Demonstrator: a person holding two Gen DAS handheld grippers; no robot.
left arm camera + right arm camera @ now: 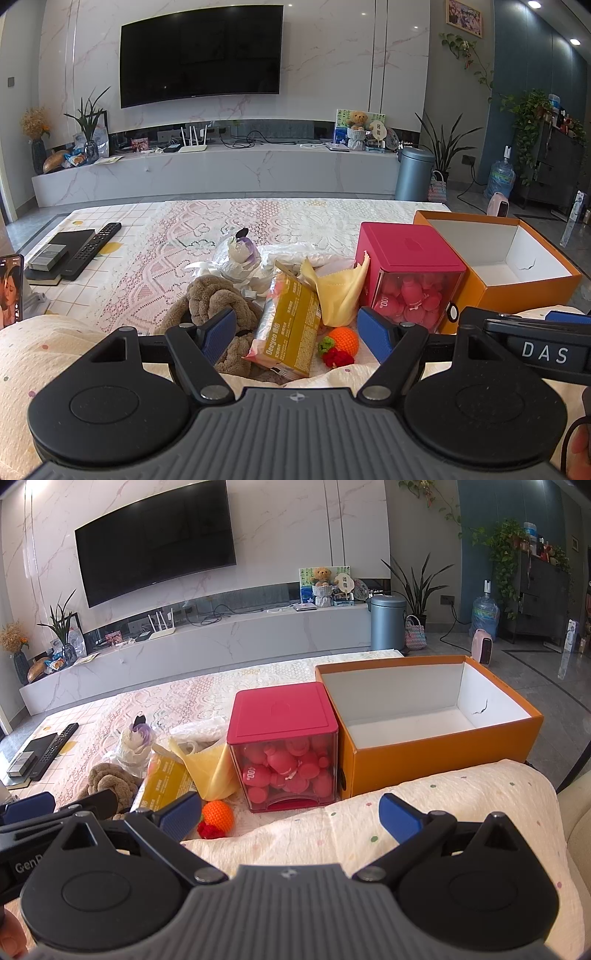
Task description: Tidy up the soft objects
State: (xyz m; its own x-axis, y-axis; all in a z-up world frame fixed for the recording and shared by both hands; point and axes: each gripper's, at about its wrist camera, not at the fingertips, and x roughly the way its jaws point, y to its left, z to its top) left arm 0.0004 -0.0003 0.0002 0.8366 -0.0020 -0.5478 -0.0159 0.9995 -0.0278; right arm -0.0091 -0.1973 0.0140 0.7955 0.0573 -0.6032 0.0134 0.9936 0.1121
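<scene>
A pile of soft things lies on the lace-covered table: a brown plush toy, a yellow tissue pack, a yellow cloth, an orange knitted ball with a red knitted piece, and a white-purple doll in plastic wrap. An open, empty orange box stands at the right. My left gripper is open and empty, just short of the pile. My right gripper is open and empty over a dotted cushion, short of the box.
A pink-lidded clear box of pink toys stands between the pile and the orange box. A TV remote and a black notebook lie at the far left; a phone stands at the left edge. A TV wall is behind.
</scene>
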